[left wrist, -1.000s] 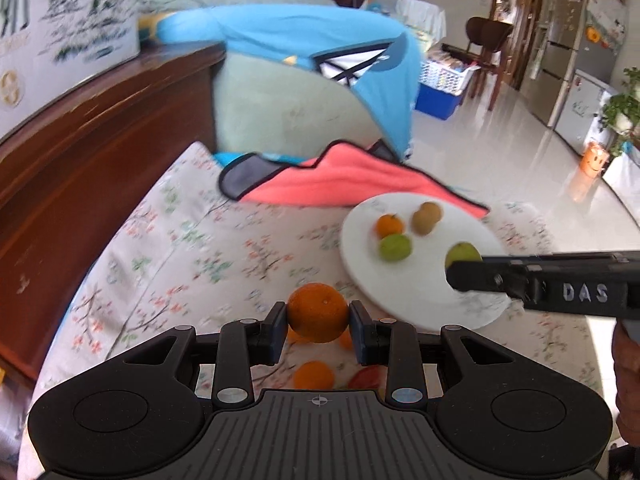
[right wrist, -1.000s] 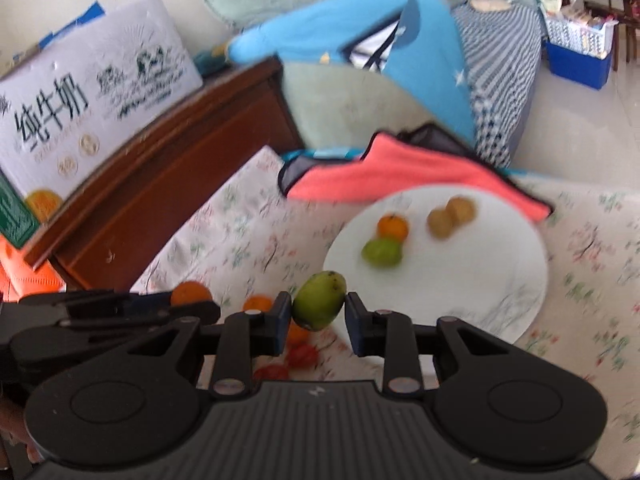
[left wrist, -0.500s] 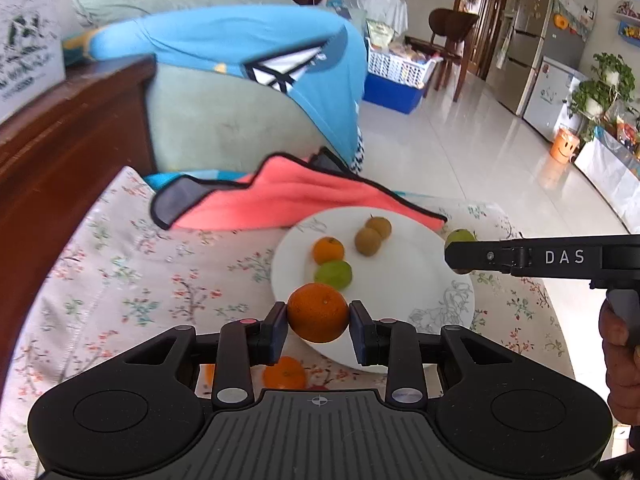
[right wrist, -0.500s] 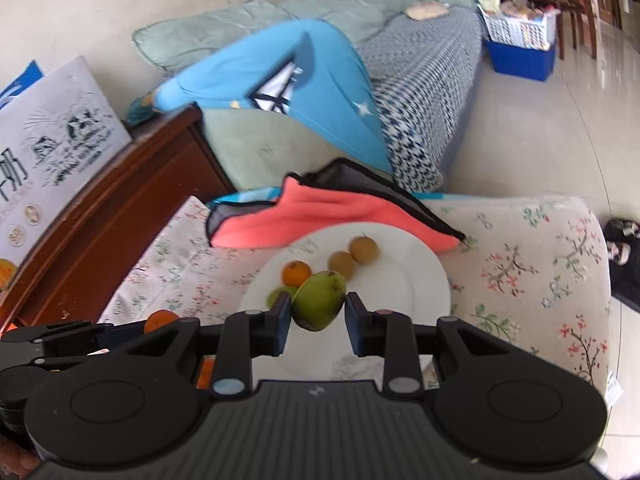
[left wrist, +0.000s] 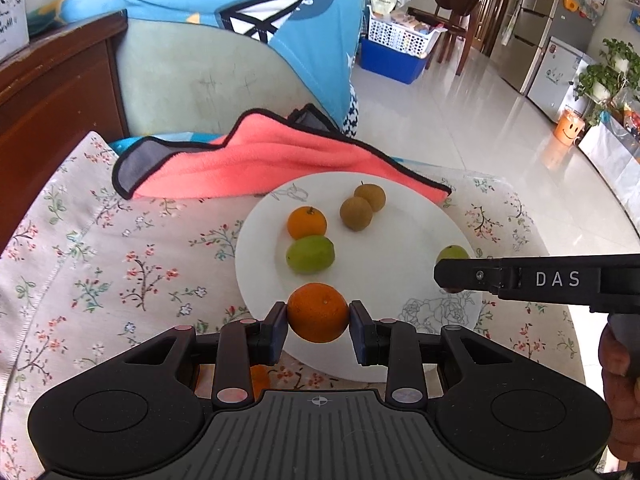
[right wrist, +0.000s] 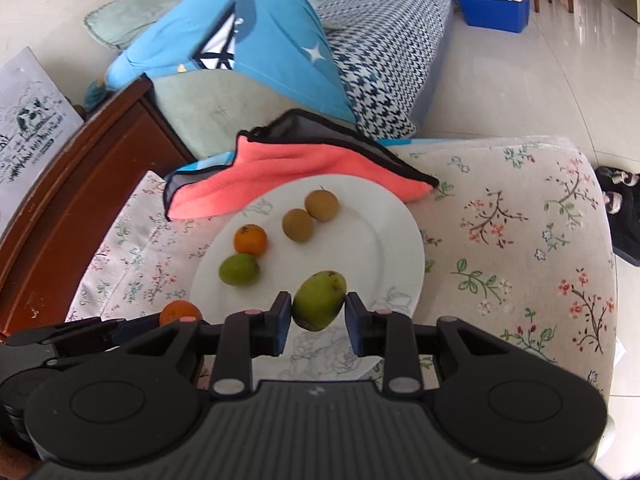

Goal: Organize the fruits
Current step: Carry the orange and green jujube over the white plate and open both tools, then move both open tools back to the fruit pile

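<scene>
A white plate (left wrist: 400,240) (right wrist: 384,236) lies on the floral cloth. On it are a small orange (left wrist: 307,222) (right wrist: 250,240), a green fruit (left wrist: 310,254) (right wrist: 239,269) and two brown fruits (left wrist: 356,213) (right wrist: 298,225). My left gripper (left wrist: 318,326) is shut on an orange (left wrist: 318,312) over the plate's near edge; that orange also shows in the right wrist view (right wrist: 180,313). My right gripper (right wrist: 318,318) is shut on a green mango (right wrist: 319,300) above the plate's near right part; it shows from the side in the left wrist view (left wrist: 450,254).
A pink cloth (left wrist: 260,160) with a black hem lies behind the plate. Another orange (left wrist: 258,376) lies on the cloth under my left gripper. A dark wooden cabinet (left wrist: 48,92) stands at the left, a sofa with a blue garment (right wrist: 248,40) behind.
Both grippers have moved forward over the plate with their fruit held. The plate now looks larger and closer in both views.
</scene>
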